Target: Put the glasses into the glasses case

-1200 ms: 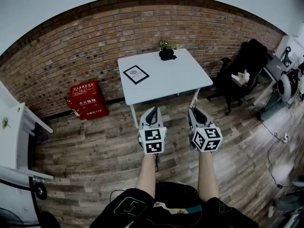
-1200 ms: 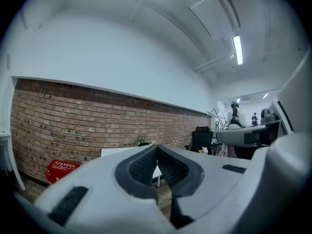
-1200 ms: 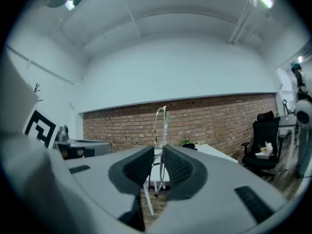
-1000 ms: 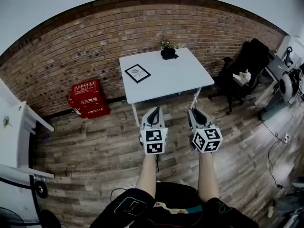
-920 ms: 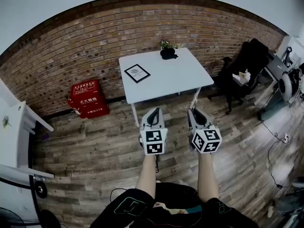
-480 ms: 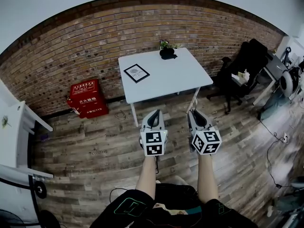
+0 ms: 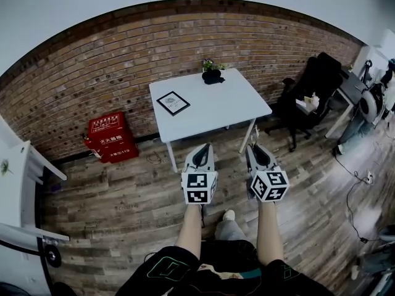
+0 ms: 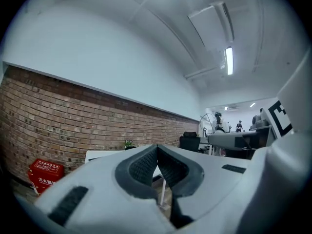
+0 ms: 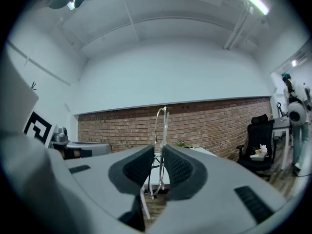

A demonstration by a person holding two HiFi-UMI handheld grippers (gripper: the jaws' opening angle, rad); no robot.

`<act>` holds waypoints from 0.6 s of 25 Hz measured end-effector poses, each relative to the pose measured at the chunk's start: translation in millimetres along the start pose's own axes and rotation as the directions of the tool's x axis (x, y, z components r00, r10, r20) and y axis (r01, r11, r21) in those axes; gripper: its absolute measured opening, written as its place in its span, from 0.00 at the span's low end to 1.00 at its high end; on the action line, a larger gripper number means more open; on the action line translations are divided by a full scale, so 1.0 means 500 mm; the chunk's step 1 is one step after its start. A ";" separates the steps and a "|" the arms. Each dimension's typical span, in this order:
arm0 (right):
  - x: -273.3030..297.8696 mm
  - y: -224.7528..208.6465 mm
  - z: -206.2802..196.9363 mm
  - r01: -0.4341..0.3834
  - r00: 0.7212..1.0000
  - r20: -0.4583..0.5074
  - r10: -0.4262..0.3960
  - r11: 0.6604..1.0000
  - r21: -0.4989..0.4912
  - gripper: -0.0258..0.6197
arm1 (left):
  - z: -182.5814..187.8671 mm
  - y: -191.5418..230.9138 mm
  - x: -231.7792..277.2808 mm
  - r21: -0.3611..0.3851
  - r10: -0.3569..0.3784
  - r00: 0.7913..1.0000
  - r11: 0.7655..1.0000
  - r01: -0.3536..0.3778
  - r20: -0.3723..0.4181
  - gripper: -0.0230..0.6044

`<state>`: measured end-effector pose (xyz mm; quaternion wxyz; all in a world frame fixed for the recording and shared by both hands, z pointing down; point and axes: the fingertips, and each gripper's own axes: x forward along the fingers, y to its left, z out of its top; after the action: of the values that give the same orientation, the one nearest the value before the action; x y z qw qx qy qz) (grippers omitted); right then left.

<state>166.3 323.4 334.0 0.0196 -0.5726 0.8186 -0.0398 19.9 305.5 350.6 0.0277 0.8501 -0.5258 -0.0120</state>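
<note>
One pair of glasses stands upright between the jaws of your right gripper, its thin wire frame rising above the pads. The jaws are clamped on it from both sides. From your head view the glasses are too thin to make out at the tip of that gripper.

Your left gripper has its jaws together, tips meeting, with nothing between them. Both grippers point level and sit side by side in front of you, the left gripper just beside the right, above the wooden floor.

Ahead of them stands a white table, apart from both grippers. On it lies a framed picture near the left edge, and a small plant sits at the far edge by the brick wall, with a dark thing against it, too small to tell what it is. A red box sits on the floor by the wall to the left, and a black chair stands to the right.
</note>
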 end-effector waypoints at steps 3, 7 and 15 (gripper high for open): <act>0.012 -0.024 -0.001 0.013 1.000 0.006 -0.013 1.000 0.014 0.15 | -0.001 0.003 0.021 0.010 -0.001 1.000 1.000 0.001 -0.004 0.05; 0.047 -0.044 -0.001 0.007 1.000 0.016 -0.008 0.999 0.038 0.15 | 0.022 0.009 0.042 -0.001 -0.030 0.997 1.000 0.031 0.074 0.05; 0.153 -0.072 -0.016 -0.022 1.000 -0.004 0.022 0.998 0.055 0.15 | 0.004 0.086 0.120 -0.014 0.035 0.999 0.999 -0.034 0.032 0.05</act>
<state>172.8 239.6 345.9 0.0338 -0.5628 0.8235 -0.0635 8.2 232.5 351.5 0.0250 0.8404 -0.5406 -0.0289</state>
